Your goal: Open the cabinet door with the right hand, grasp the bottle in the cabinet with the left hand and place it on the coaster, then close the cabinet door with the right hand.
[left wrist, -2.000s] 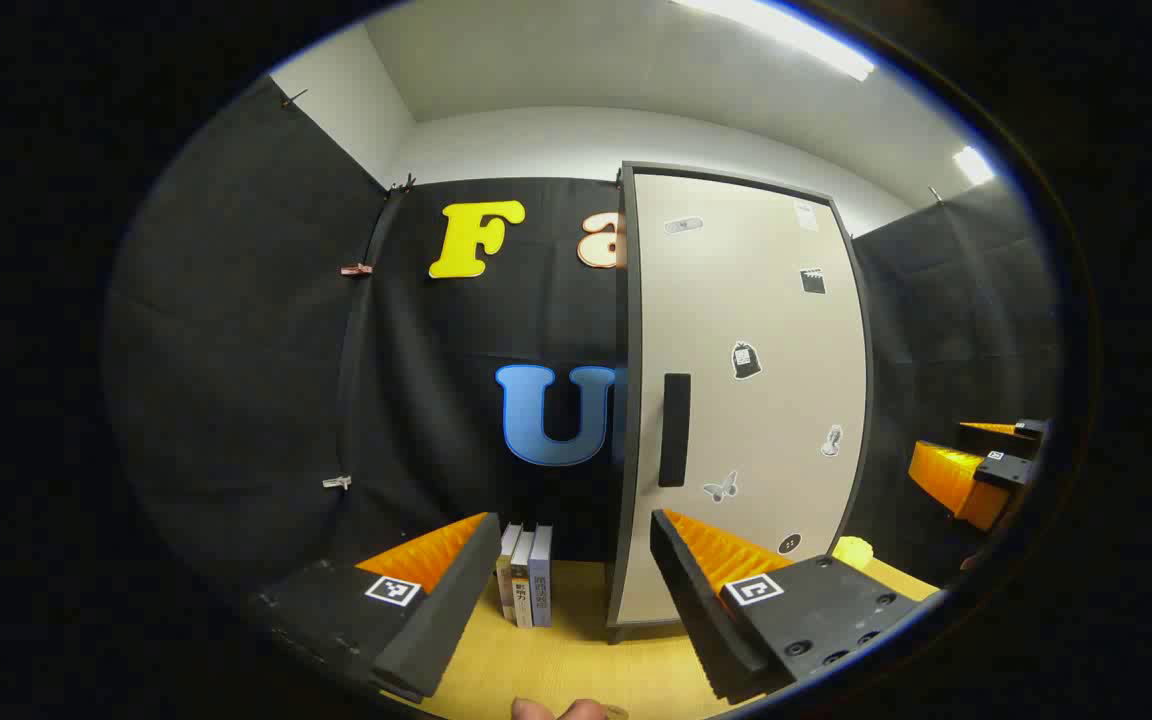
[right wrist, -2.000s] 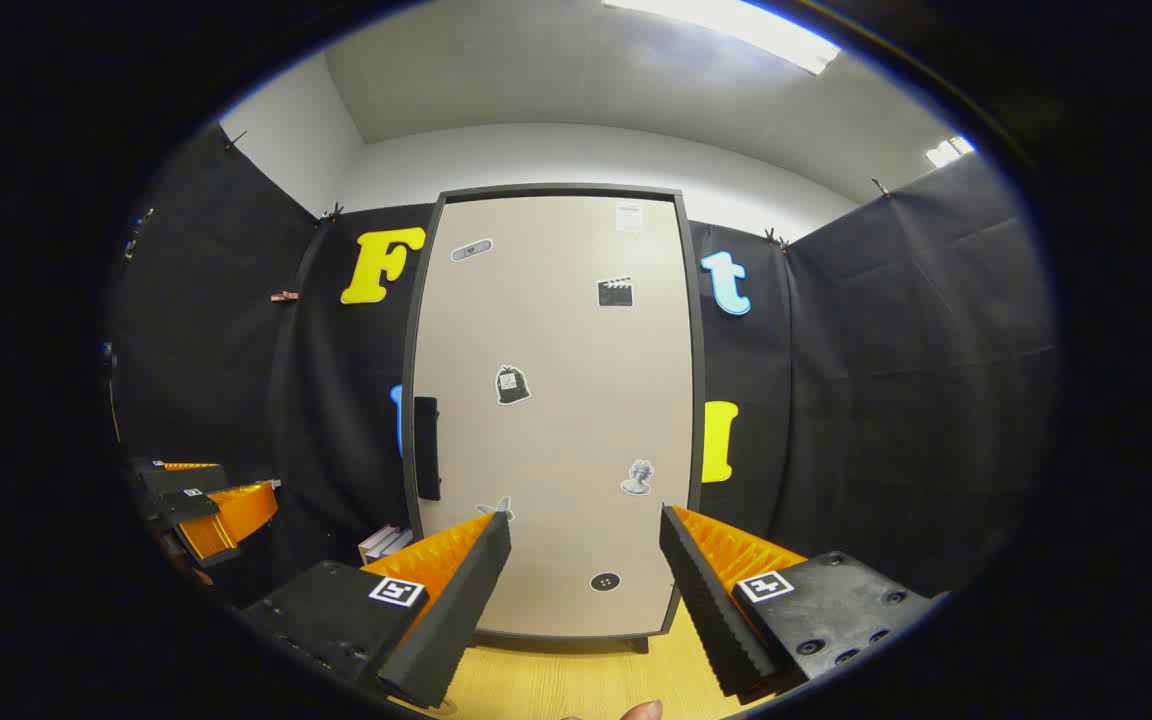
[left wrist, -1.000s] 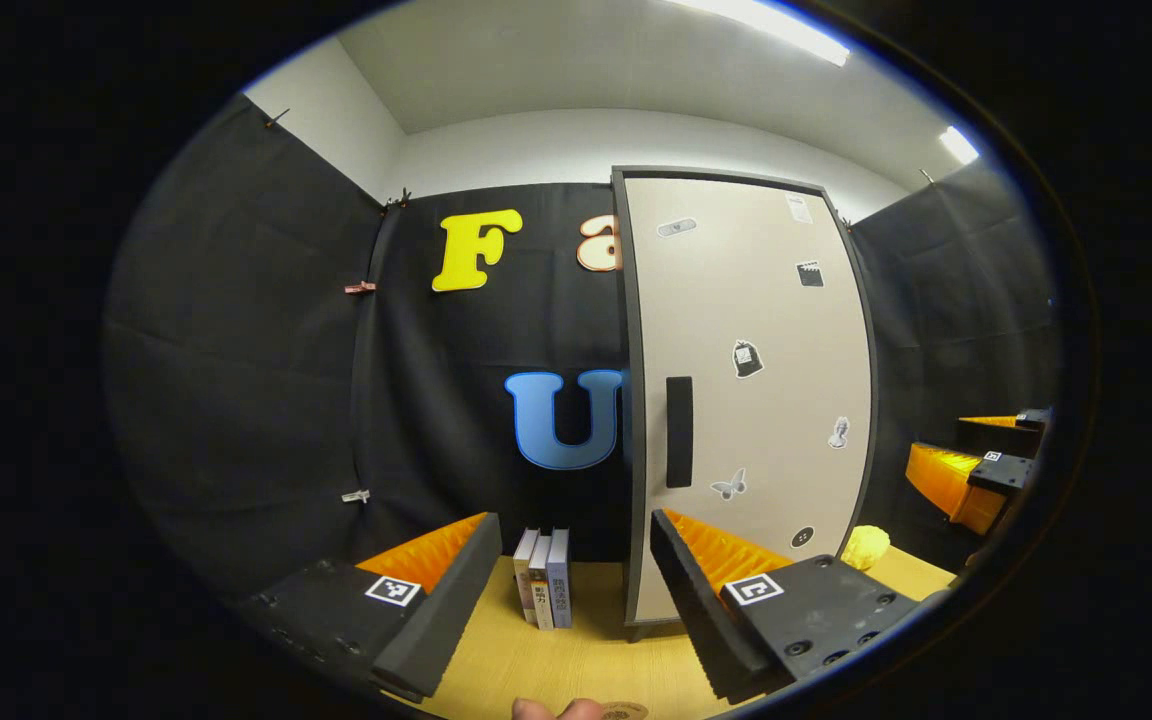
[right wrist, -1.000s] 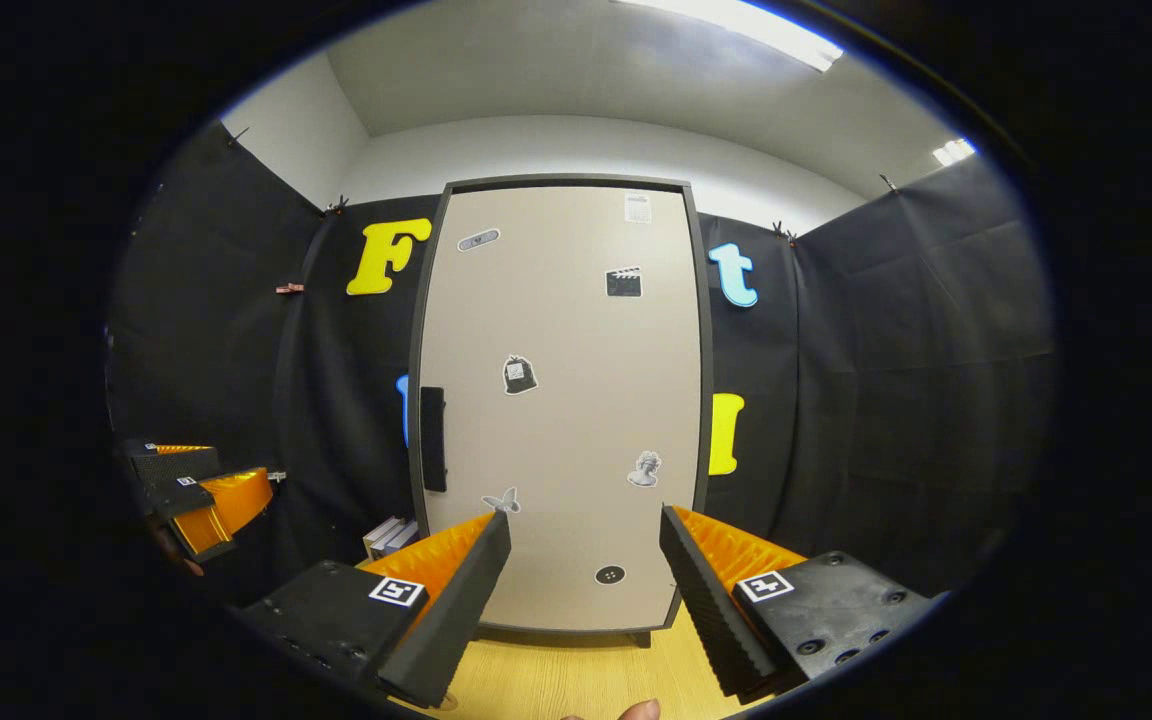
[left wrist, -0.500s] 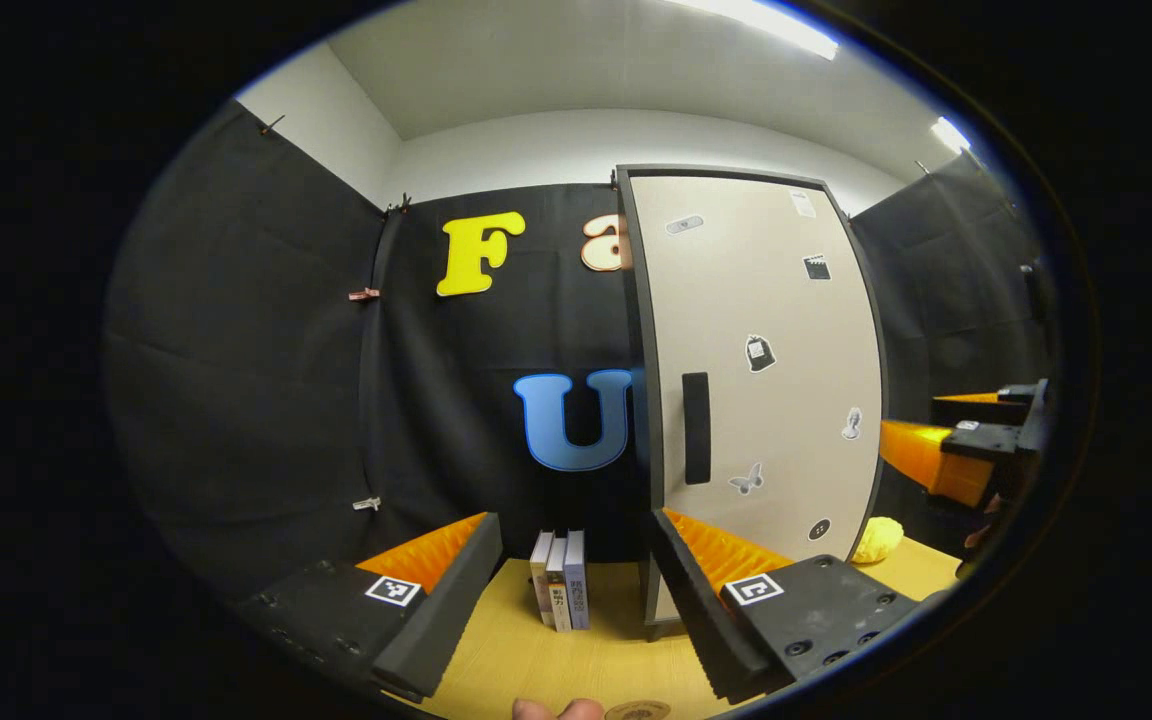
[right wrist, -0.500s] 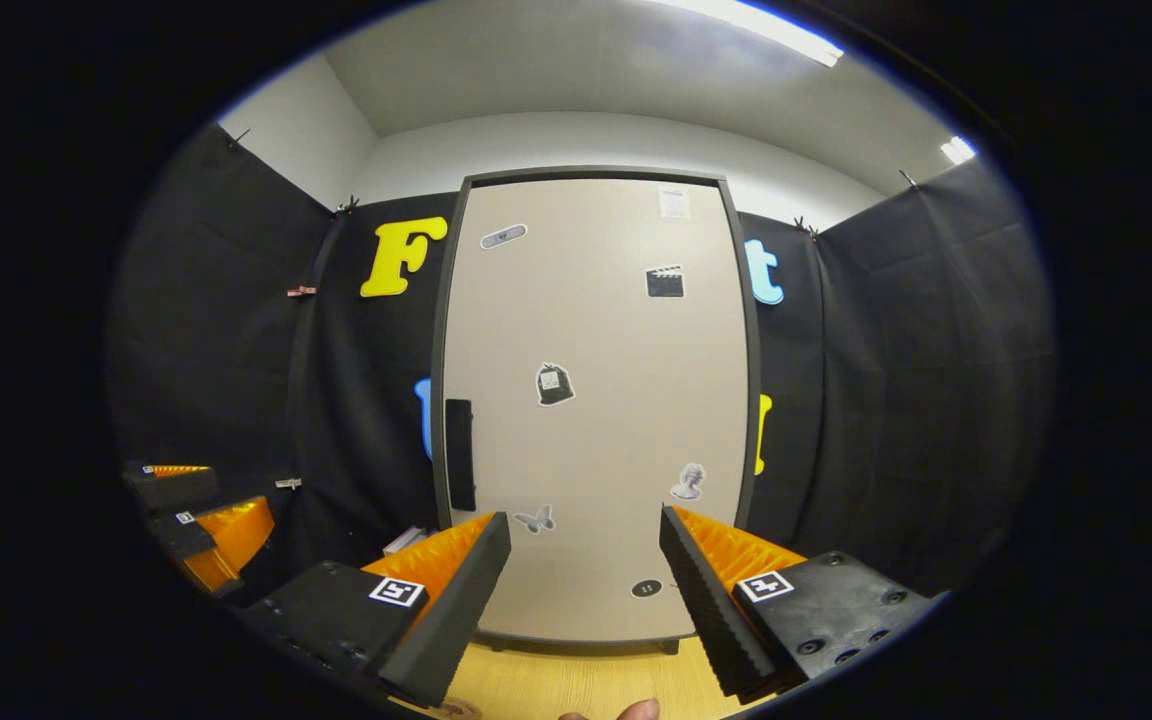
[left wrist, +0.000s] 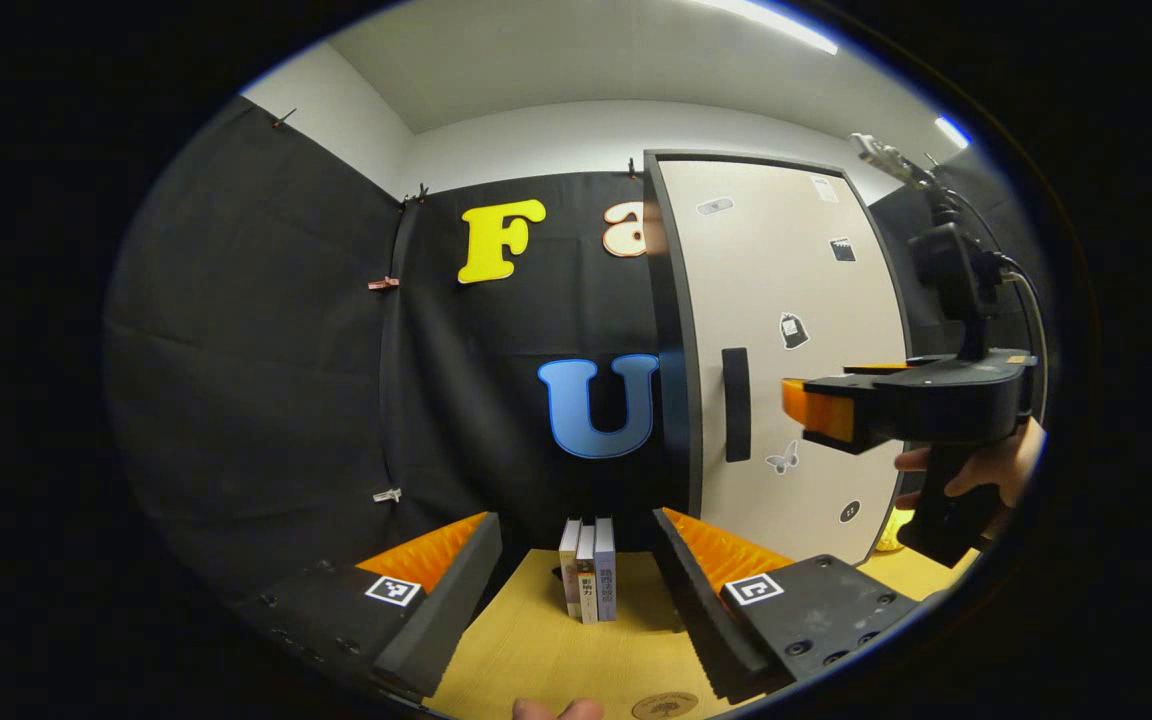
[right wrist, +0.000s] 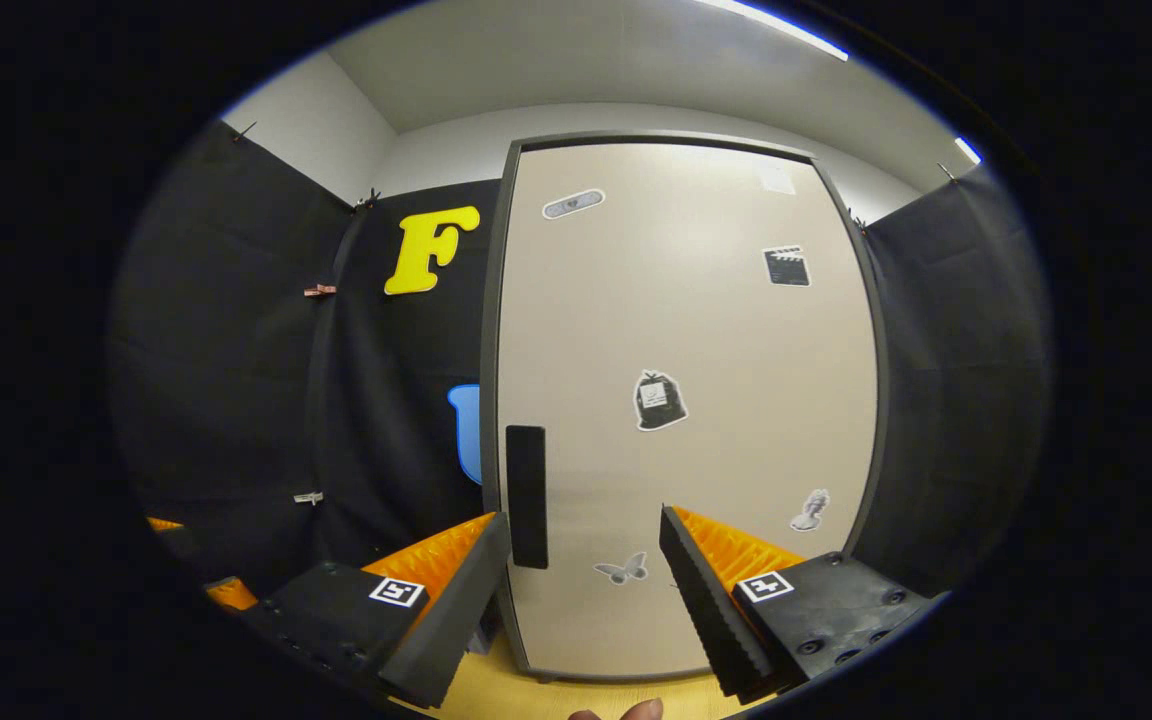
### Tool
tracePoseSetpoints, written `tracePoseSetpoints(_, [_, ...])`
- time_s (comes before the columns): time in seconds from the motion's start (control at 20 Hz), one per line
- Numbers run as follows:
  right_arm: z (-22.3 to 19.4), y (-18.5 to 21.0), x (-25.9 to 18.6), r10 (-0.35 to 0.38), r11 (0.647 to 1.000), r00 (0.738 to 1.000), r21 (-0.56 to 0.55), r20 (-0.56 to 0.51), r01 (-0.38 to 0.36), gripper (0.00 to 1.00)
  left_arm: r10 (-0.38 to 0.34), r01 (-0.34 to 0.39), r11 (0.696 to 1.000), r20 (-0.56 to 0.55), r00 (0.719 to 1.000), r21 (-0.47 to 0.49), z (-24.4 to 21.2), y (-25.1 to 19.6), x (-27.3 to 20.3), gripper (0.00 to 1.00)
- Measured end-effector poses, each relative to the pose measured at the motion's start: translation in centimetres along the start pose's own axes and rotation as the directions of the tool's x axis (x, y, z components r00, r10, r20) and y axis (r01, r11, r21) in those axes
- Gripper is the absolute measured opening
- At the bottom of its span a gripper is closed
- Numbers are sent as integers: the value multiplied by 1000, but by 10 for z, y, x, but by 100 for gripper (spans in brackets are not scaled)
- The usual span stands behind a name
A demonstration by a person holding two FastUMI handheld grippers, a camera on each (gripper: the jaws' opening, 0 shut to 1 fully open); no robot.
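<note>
We hold the right tongs point(right wrist: 584, 560) spread and empty, the upright handle point(right wrist: 526, 496) seemingly just ahead, slightly left of their gap.

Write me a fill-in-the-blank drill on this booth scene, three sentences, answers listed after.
1. The beige cabinet door with stickers is ___.
2. The tall black door handle sits near the door's ___ edge in the right gripper view.
3. In the left gripper view, ___ upright books stand on the wooden table, and the right gripper is level with the handle.

Missing words: closed; left; three
</note>
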State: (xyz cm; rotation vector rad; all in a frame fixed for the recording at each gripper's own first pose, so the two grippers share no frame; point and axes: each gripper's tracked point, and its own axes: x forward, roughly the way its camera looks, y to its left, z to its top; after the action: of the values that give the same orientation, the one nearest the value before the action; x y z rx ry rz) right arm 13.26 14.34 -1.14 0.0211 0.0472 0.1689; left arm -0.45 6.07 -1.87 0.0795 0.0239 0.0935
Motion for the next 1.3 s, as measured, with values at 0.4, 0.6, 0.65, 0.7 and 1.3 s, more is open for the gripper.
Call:
tracePoseSetpoints(0.4, [-21, 24, 68, -13, 999, 1000, 34, -27, 14, 97, 40, -41, 999, -25, 999, -14, -15, 27, 9, 95])
tracePoseSetpoints(0.6, [-27, 29, 90, -32, 996, 999, 88, -36, 35, 86, 49, -50, 998, -40, 998, -24, -22, 34, 12, 95])
tracePoseSetpoints(0.65, [-28, 29, 93, -35, 993, 998, 110, -47, 40, 73, 52, -53, 998, -45, 998, -25, -23, 35, 12, 95])
tracePoseSetpoints(0.7, [-31, 34, 95, -14, 989, 998, 148, -67, 24, 60, 53, -55, 998, -50, 997, -27, -26, 36, 12, 95])
tracePoseSetpoints(1.3, [-31, 36, 66, 120, 990, 988, 89, -93, -111, 21, 69, -70, 997, -42, 997, -28, -18, 33, -5, 95])
